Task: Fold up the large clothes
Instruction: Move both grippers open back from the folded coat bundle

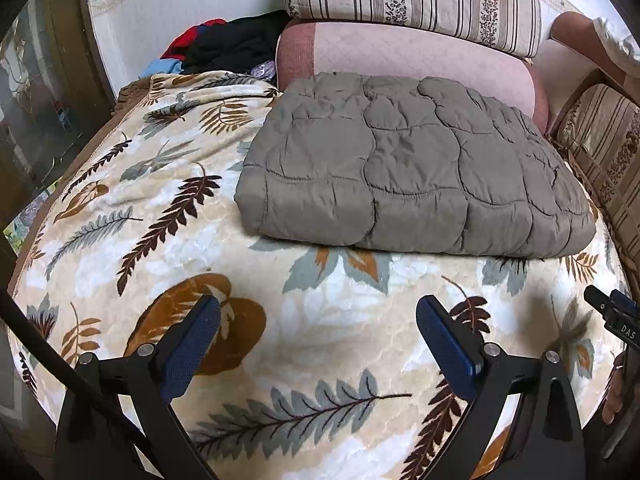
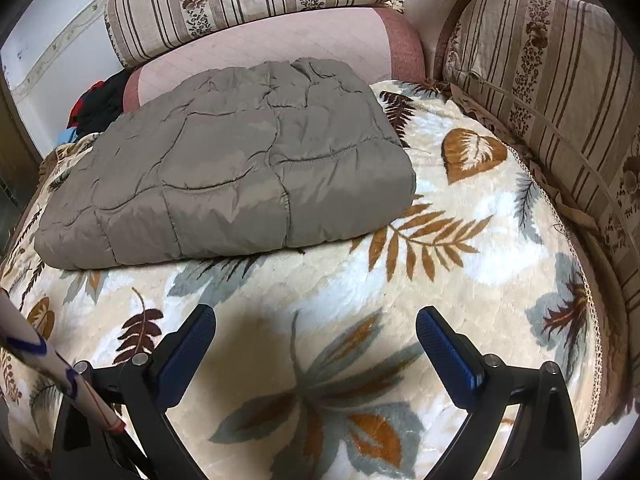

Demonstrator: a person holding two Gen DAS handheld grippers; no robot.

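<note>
Plainly both hand-held grippers [image 1: 318,338] [image 2: 316,346] agape, empty — folded grey quilted garment [image 1: 416,168] ahead, underside hidden.

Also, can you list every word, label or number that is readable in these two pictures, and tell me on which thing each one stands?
"DAS": white letters on the black body of the right tongs, at the right edge of the left wrist view; it may be cut off.
Nothing else is readable: the folded grey quilted jacket and the leaf-print blanket show no text.
</note>
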